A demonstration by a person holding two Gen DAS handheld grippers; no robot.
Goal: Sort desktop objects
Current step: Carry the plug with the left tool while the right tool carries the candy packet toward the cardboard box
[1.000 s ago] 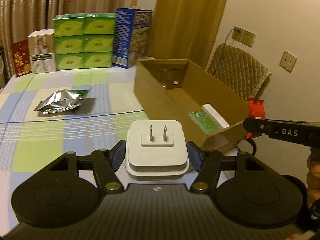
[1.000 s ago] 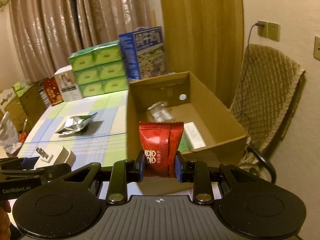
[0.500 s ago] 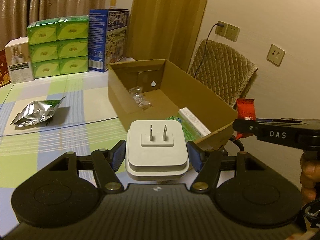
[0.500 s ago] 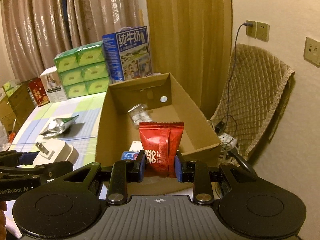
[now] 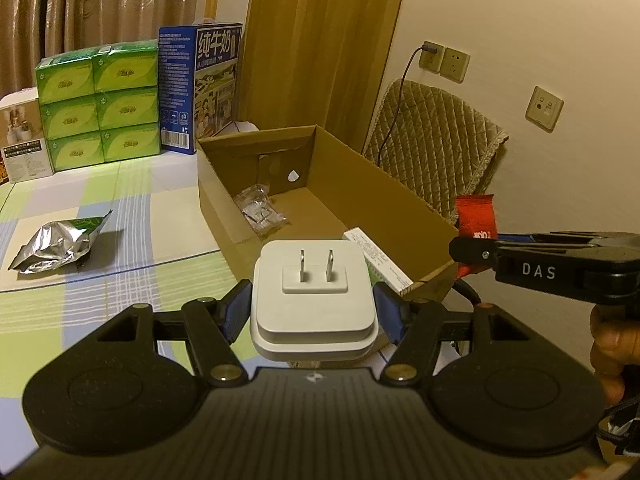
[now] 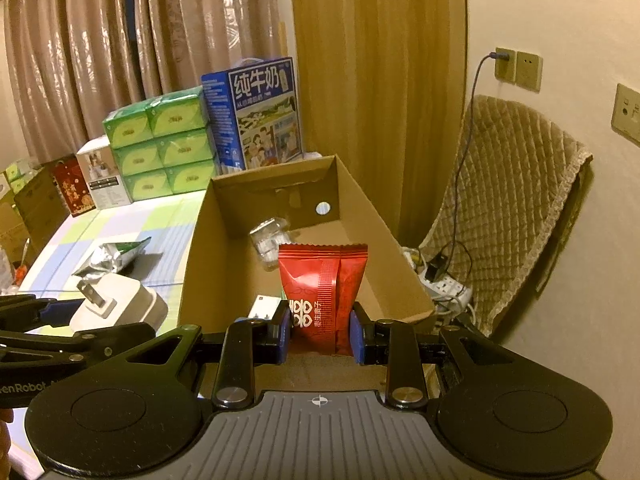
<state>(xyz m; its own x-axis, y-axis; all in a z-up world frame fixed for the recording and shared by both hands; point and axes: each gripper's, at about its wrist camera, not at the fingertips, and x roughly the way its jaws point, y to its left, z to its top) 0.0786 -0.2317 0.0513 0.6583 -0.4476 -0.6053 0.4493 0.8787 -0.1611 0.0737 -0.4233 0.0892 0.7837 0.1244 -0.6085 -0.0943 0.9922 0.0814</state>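
My left gripper [image 5: 314, 312] is shut on a white plug adapter [image 5: 314, 300], prongs facing away, held just short of the near left corner of the open cardboard box [image 5: 400, 196]. My right gripper [image 6: 320, 336] is shut on a red snack packet [image 6: 322, 288], upright above the box's [image 6: 200, 264] near end. In the right wrist view the adapter [image 6: 120, 304] and left gripper show at the left; in the left wrist view the packet [image 5: 476, 220] and right gripper show at the right. A clear plastic bag [image 5: 260, 210] and a white-green carton [image 5: 378, 258] lie inside the box.
A crumpled silver foil bag [image 5: 60, 244] lies on the checked tablecloth [image 5: 120, 208] left of the box. Stacked green tissue packs [image 5: 98, 104], a blue milk carton [image 5: 200, 88] and a white box [image 5: 20, 140] line the back. A quilted chair [image 6: 508, 208] stands right.
Both grippers have moved right and forward toward the box, still holding their objects. The box interior now shows more fully, and the foil bag has slid toward the left of view.
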